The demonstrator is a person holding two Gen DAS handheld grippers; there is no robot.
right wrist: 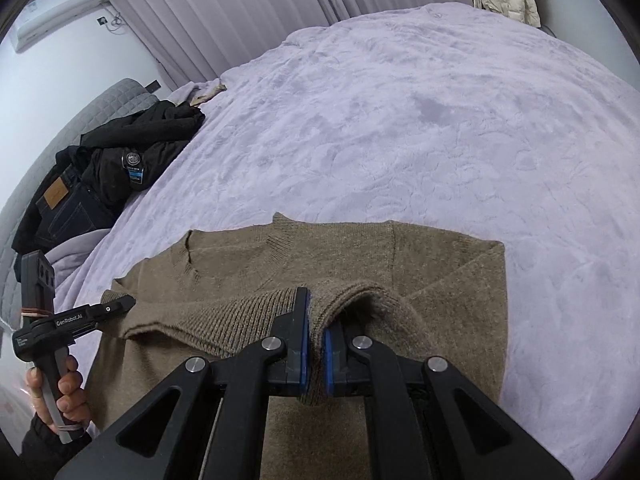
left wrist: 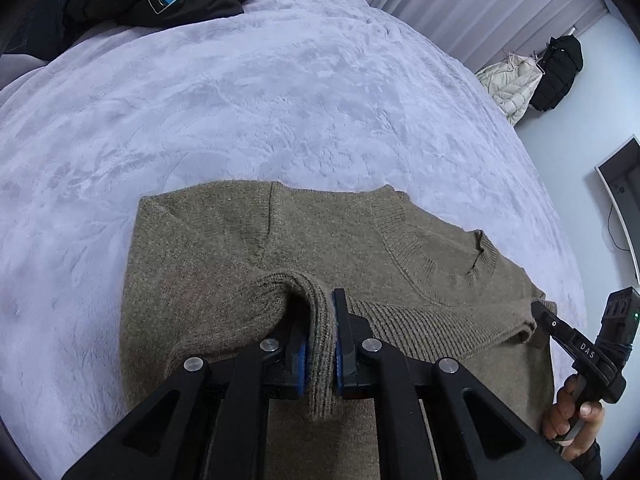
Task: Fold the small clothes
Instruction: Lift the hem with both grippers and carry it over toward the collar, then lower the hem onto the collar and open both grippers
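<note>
Olive knit sweater point(left wrist: 248, 240) laid on lavender blanket point(left wrist: 240, 100), collar toward 2 o'clock in left wrist view. Sides judged already folded in: outline squared, sleeves not seen spread.

Ribbed hem point(left wrist: 420, 324) lifted, carried over body toward collar. Left gripper point(left wrist: 320, 344) clamped narrow on hem fold; right gripper point(right wrist: 316, 344) likewise pinched on hem at other corner.

Remaining, by judgement: hem to be laid at collar, released, smoothed. Dark clothes pile point(right wrist: 120, 160) at 10 o'clock in right wrist view, unfolded.
</note>
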